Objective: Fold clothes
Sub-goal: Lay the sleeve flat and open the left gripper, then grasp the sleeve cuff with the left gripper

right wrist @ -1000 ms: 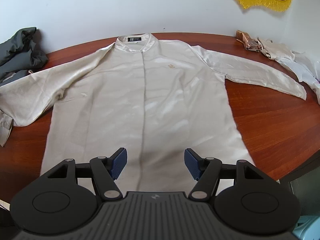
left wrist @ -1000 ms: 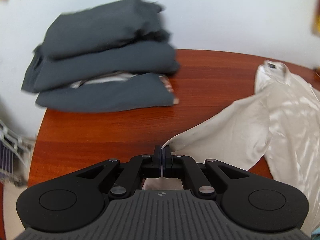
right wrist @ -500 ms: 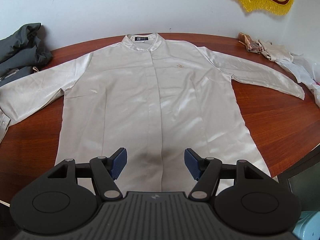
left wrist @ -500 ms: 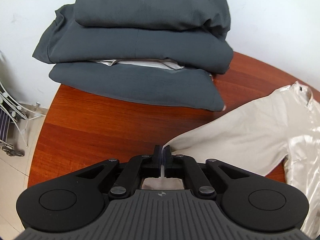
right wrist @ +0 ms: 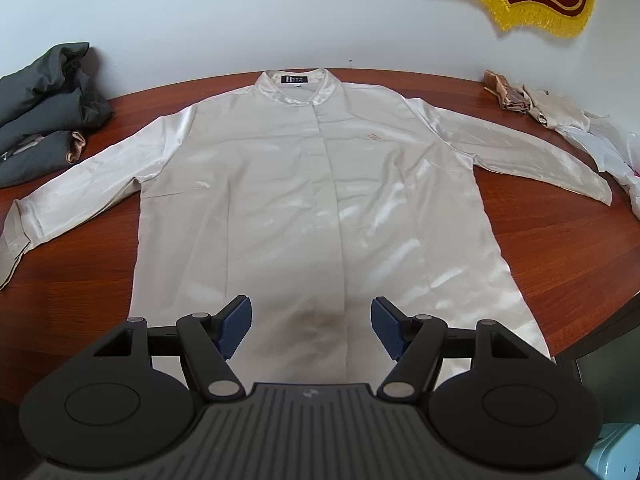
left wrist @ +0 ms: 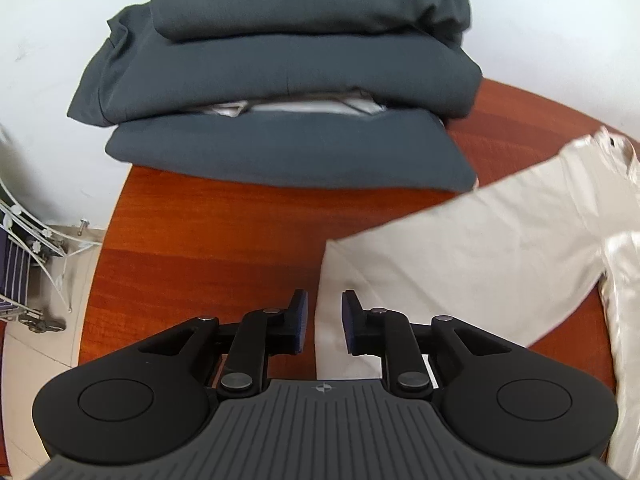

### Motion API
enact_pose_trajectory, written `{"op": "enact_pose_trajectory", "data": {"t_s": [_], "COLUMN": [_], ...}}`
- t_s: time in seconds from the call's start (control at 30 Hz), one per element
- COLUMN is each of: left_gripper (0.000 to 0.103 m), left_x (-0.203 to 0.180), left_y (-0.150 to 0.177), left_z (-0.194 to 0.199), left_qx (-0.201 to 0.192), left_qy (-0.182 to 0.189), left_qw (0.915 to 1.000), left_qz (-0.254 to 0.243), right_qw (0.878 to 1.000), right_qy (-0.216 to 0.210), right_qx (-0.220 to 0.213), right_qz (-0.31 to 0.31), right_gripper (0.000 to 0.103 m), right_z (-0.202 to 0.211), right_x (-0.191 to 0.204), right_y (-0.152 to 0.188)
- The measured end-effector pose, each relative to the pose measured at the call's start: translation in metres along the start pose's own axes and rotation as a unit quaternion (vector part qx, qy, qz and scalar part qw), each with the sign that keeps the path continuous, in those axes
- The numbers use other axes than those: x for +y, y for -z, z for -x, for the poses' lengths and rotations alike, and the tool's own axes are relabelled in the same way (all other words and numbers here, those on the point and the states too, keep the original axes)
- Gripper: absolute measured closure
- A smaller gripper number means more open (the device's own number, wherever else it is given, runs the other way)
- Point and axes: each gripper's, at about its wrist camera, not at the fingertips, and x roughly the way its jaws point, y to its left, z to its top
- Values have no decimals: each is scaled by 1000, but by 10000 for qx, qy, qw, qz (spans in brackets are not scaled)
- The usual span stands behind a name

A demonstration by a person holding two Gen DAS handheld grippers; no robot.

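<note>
Clearly spread front-up, the cream shirt (right wrist: 320,200) is a glossy, satin-like garment with a short stand collar (right wrist: 298,86) carrying a black label, a covered button placket down the middle, and a small mark on one side of the chest. It lies flat on the red-brown wooden table (right wrist: 560,240), collar toward the wall, both long sleeves stretched outward and slightly down; soft wrinkles catch the light across the body. The right gripper (right wrist: 311,326) hangs over the lower hem at the placket, its blue-padded fingers spread wide with nothing between them, the shirt body lying ahead of it. The left gripper (left wrist: 323,322) sits above the cuff end of one sleeve (left wrist: 460,256), jaws parted and empty, with the cuff edge showing in the gap below them; whether the pads touch the cloth cannot be told. Beyond that sleeve, a stack of folded dark grey clothes (left wrist: 288,92) rests at the table's far edge, and a small heap of pale garments (right wrist: 560,120) lies near the other sleeve.
</note>
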Motion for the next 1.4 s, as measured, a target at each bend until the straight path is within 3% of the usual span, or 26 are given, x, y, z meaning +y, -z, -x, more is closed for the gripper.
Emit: {"op": "enact_pose_trajectory", "data": {"t_s": [0.37, 0.67, 1.03, 1.27, 1.37, 1.4], "left_gripper": [69, 68, 68, 72, 79, 85], "left_x": [-32, -64, -79, -83, -86, -87], "left_y": [51, 67, 72, 72, 76, 77], "left_z": [16, 3, -26, -31, -31, -31], "left_qx": [-43, 22, 160, 46, -35, -63], "left_qy": [248, 462, 336, 256, 124, 70], "left_qw": [9980, 9941, 9912, 9887, 9858, 9847], "left_qz": [-572, -981, -1268, -1474, -1671, -1740], "right_qw": [9998, 9994, 9995, 9994, 9993, 9993], "right_qy": [-100, -151, -103, -85, -77, -74], "right_qx": [144, 251, 289, 321, 334, 339], "right_qz": [89, 163, 120, 120, 120, 120], "right_gripper": [29, 29, 29, 29, 29, 29], "right_z": [-8, -16, -11, -12, -13, -13], "right_x": [14, 33, 31, 31, 31, 31], "right_y": [3, 2, 5, 6, 6, 7]}}
